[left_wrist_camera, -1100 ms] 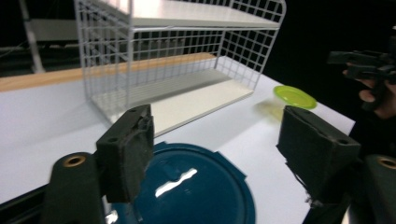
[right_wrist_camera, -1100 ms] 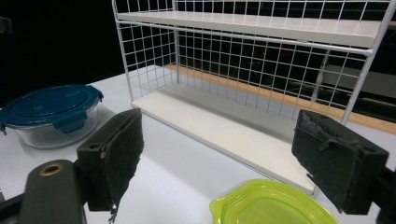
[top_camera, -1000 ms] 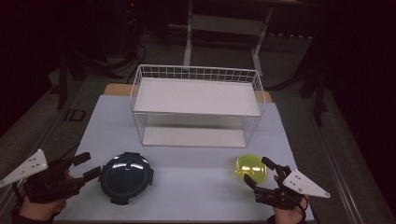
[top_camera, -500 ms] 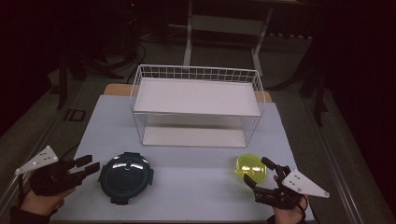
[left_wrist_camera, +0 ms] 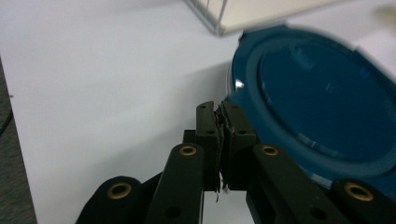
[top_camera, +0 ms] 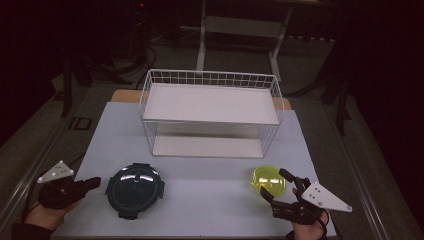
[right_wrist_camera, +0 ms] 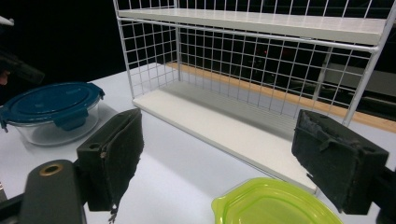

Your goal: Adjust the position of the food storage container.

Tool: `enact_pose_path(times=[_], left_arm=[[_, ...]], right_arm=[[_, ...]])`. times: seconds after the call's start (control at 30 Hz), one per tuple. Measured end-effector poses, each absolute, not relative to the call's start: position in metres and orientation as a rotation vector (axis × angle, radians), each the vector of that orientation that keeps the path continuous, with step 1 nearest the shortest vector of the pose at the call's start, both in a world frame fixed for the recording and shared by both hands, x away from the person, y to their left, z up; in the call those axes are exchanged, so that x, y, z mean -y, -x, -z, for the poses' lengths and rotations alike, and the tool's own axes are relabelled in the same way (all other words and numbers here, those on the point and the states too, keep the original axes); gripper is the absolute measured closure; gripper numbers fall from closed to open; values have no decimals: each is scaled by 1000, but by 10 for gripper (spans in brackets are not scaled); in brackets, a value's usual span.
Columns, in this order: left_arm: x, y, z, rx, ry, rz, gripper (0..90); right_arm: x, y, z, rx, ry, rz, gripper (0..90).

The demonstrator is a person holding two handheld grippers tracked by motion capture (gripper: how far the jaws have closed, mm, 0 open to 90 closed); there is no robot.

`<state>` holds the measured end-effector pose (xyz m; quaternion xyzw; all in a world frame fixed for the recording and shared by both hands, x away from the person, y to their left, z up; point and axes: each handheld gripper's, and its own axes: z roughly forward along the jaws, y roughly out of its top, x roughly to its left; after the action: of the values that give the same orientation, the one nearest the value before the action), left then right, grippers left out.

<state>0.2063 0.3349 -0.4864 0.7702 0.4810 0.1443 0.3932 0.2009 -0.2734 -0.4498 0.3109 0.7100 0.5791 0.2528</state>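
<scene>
So we had the two-tier white wire rack point(top_camera: 210, 111) sitting mid-table as our reference, with both containers on the white tabletop point(top_camera: 210, 192) in front of it.

Our left gripper point(top_camera: 94, 183) was low at the near-left corner, well in front of the rack's left end, with the hand point(top_camera: 46, 216) coming in from the bottom edge and the jaws aimed roughly sideways at the round glass container with the dark blue clip-on lid point(top_camera: 134, 189). In the left gripper view the jaws were pressed completely together with nothing between them, tips just beside the lid's rim; we couldn't tell if they actually touched it. That container sat upright, lid facing up, in front of the rack's left half. Being round, it had no real long axis, just its clip tabs sticking out around the edge.

Our right gripper point(top_camera: 278, 186) was in front of the rack's right end, hand point(top_camera: 305, 231) also entering from the bottom, jaws angled up and left toward the rack. They were spread wide, holding nothing, with the small yellow-green translucent plastic lidded container point(top_camera: 268, 179) lying flat between the tips and the rack's lower shelf. In the right gripper view its edge sat right between the two pads point(right_wrist_camera: 116, 151).
</scene>
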Motion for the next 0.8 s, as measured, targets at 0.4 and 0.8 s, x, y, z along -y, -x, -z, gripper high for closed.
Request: enact_pose_path(times=[0.4,0.8], left_arm=[[-321,-206,495,-1186,-2032,-332,885],[-306,-202,495,-1160,-2041,-299,888]], right_arm=[[274,-201,450,-1934,-848,-1574,163],[272,-201,450,-1939,-845,-1571,164]])
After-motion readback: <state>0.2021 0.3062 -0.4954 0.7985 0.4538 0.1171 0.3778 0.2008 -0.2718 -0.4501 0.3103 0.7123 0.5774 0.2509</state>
